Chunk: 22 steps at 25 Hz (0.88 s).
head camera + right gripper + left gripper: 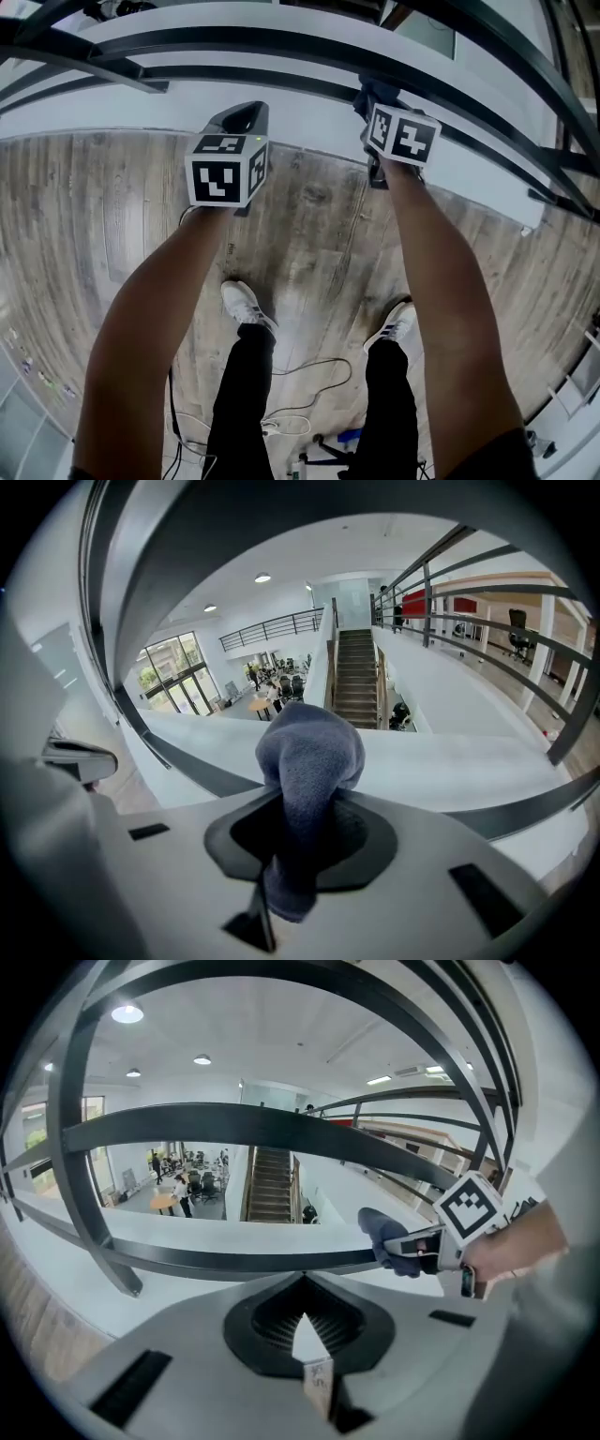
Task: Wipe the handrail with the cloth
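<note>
Dark railing bars curve across in front, with an open hall and a staircase [356, 677] beyond; wooden floor [94, 234] and loose cables [314, 375] lie underfoot; the left tongs [239, 117] hang just short of the bars, tips together on nothing; the right tongs [375, 101] pinch the blue-grey cloth [307, 761], pressed against the handrail's lower bar [281, 81].

Bright, even light fills all views. Above the dark curved metal handrail [234, 1129], round white ceiling lamps [127, 1013] glow blown-out; tall windows [173, 672] beyond it glare. Wide-angle distortion bows the rail, and corners fall black. The blue-grey fleece cloth [309, 752] before it looks soft. Pale sheen lies on the wood-plank floor [309, 244] below it.
</note>
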Each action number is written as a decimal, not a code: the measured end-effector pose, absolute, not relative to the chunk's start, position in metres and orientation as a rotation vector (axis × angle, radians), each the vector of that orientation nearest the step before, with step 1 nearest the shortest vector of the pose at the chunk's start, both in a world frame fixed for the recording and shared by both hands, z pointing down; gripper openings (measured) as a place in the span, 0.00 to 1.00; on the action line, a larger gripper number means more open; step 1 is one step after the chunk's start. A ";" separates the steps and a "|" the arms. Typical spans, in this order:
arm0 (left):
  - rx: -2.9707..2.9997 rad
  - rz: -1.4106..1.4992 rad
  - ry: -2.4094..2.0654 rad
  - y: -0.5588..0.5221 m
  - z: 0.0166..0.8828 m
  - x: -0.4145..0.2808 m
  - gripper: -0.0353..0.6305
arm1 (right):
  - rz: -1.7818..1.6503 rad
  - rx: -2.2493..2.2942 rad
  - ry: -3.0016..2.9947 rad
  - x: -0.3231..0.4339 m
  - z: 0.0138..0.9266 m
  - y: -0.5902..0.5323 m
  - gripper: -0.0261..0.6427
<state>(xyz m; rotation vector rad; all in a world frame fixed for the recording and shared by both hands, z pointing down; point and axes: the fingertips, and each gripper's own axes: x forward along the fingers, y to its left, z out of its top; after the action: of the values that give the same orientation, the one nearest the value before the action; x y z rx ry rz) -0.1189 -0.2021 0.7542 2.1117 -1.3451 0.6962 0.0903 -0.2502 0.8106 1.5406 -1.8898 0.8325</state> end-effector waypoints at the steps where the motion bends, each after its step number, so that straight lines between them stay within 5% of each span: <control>1: 2.118 0.702 -1.340 -0.201 0.755 -0.105 0.06 | 0.833 1.546 -1.888 0.105 0.810 -0.248 0.17; 22: 2.246 0.691 -1.224 -0.170 0.751 0.228 0.06 | 0.862 1.724 -1.784 0.459 0.808 -0.172 0.17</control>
<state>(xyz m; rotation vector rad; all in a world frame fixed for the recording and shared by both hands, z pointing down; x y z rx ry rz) 0.2284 -0.1701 0.7514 2.2458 -1.2240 0.6913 0.4593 -0.1725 0.8082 1.7237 -1.7841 0.8617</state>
